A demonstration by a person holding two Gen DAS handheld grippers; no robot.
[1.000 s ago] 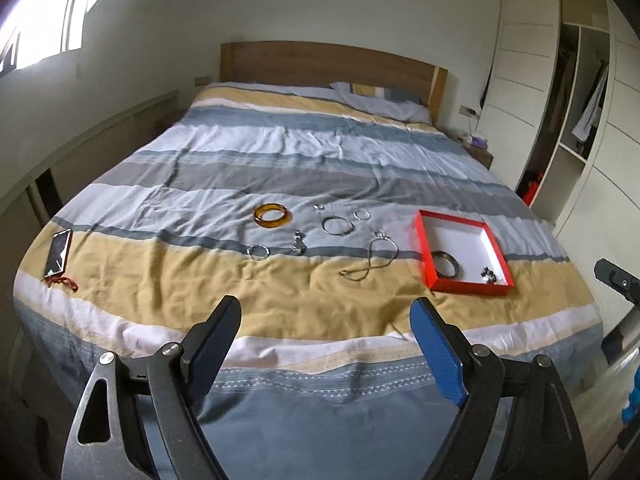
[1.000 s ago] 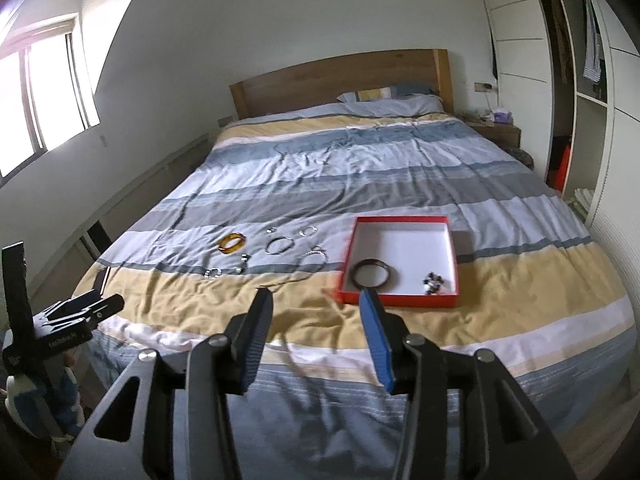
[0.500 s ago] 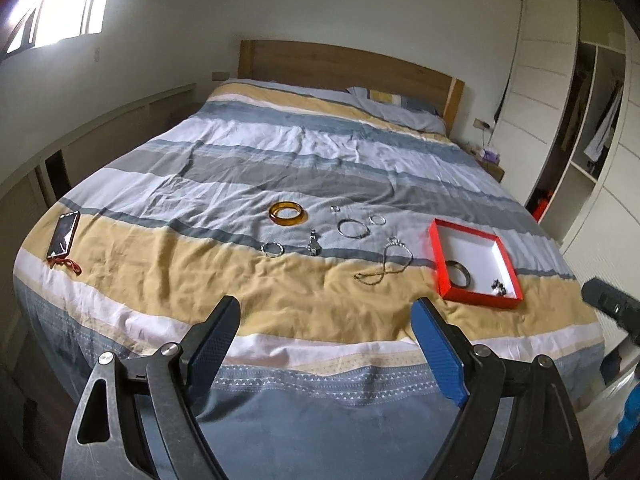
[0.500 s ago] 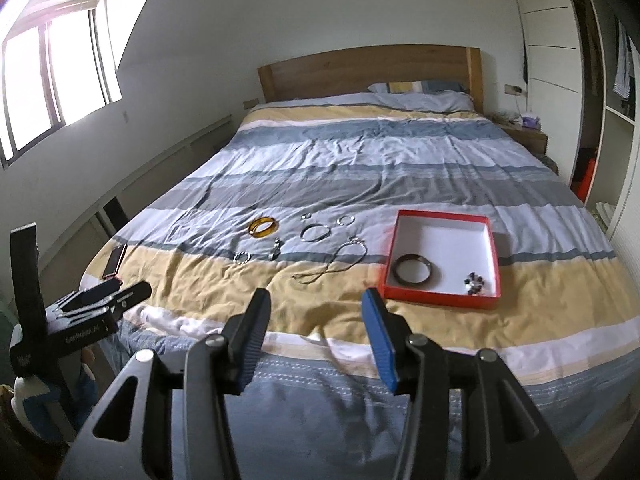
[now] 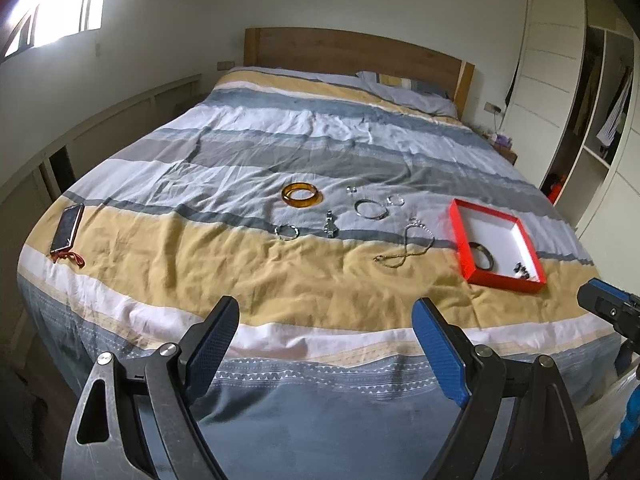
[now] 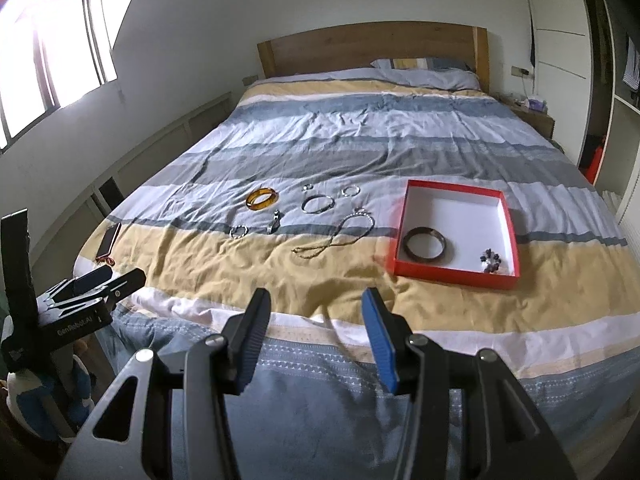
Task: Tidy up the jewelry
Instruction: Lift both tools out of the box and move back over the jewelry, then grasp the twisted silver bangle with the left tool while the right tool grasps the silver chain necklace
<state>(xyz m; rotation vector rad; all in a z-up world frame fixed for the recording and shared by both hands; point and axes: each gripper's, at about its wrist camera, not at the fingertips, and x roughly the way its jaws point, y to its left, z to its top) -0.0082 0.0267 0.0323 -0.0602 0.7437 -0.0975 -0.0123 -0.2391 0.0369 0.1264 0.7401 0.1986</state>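
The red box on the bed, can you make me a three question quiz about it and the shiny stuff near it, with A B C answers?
1. Where does the dark bangle lie?
A. inside the red box
B. on the pillow
C. on the phone

2. What colour is the bangle lying out on the bedspread?
A. green
B. amber
C. pink

3. How is the right gripper?
A. shut on a necklace
B. open, holding nothing
C. shut on the box

Answers: 1 A, the dark ring sits on the box's white floor. 2 B, it shows honey orange against the pale stripe. 3 B, only bedding shows in the gap between its fingers.
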